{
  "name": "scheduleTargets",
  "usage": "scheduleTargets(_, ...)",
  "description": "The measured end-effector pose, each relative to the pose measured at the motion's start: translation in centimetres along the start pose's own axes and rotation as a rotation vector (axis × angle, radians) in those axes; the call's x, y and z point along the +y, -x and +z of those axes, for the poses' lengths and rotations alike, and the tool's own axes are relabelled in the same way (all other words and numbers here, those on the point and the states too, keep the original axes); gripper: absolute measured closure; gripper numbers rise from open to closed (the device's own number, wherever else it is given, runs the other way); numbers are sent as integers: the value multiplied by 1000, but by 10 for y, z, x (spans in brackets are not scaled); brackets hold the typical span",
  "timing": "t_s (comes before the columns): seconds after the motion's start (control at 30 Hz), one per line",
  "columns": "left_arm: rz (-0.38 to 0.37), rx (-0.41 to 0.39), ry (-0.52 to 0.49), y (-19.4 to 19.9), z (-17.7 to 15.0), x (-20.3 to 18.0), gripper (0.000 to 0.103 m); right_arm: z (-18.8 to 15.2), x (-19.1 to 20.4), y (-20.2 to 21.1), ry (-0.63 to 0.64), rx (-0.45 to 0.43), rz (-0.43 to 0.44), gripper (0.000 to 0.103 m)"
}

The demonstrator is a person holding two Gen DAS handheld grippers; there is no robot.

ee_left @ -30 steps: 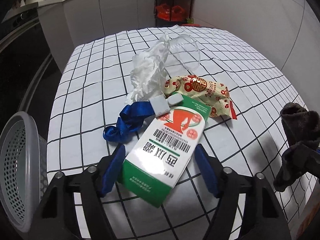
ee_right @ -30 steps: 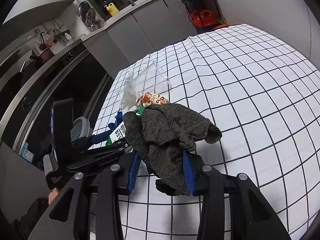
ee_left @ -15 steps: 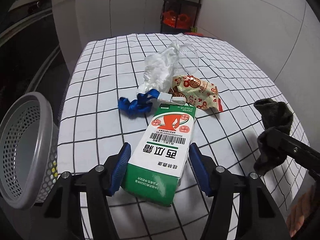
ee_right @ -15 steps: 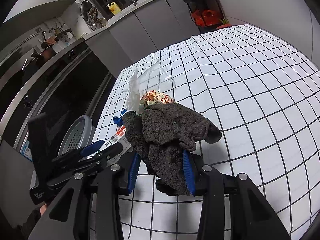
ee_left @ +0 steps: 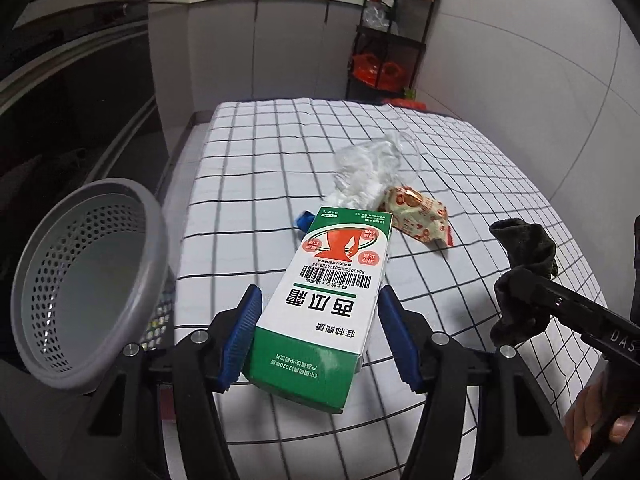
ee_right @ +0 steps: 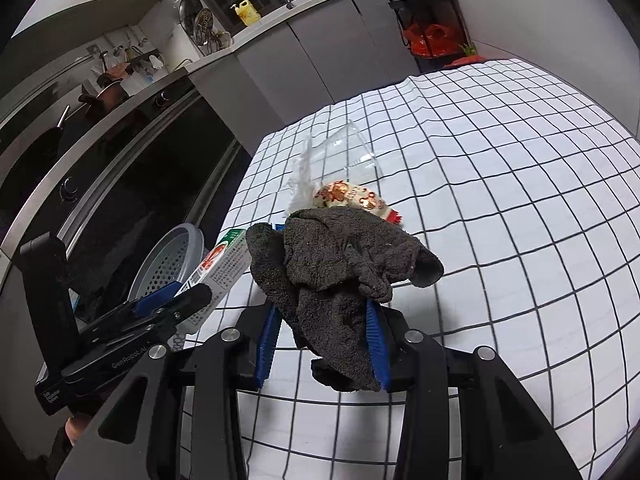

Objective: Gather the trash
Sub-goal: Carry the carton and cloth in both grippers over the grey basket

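Note:
My left gripper [ee_left: 318,312] is shut on a green and white carton [ee_left: 332,296] and holds it above the checked table, beside the grey perforated basket [ee_left: 80,272] at its left. My right gripper [ee_right: 324,320] is shut on a dark grey rag [ee_right: 336,264], which also shows in the left wrist view [ee_left: 524,256]. On the table lie a red-patterned snack wrapper [ee_left: 420,218], a crumpled clear plastic bag [ee_left: 368,172] and a clear plastic cup [ee_right: 348,152]. A blue strap [ee_left: 303,219] peeks out behind the carton.
The table with the checked cloth [ee_left: 260,168] ends at a left edge next to dark kitchen cabinets [ee_right: 120,168]. A black shelf with red bags [ee_left: 384,64] stands behind the table. The basket also shows in the right wrist view [ee_right: 168,260].
My left gripper has lifted the carton off the table and pulled back toward the basket, which now looms larger at the left. The right gripper still holds the rag in place.

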State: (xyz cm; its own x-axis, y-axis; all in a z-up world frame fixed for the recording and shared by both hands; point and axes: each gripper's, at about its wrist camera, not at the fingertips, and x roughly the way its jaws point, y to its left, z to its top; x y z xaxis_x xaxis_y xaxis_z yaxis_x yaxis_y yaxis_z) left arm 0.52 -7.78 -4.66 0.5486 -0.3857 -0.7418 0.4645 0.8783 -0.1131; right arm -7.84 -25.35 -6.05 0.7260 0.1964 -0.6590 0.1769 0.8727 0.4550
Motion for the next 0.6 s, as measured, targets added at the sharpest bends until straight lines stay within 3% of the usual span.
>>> scheduleTargets(0.23, 109, -62, 66, 23, 5, 41, 45, 11, 40, -19, 71, 18, 79, 65)
scheduleTargets(0.6, 279, -128, 172, 53, 10, 111, 45, 31, 133, -80, 249, 95, 223, 65)
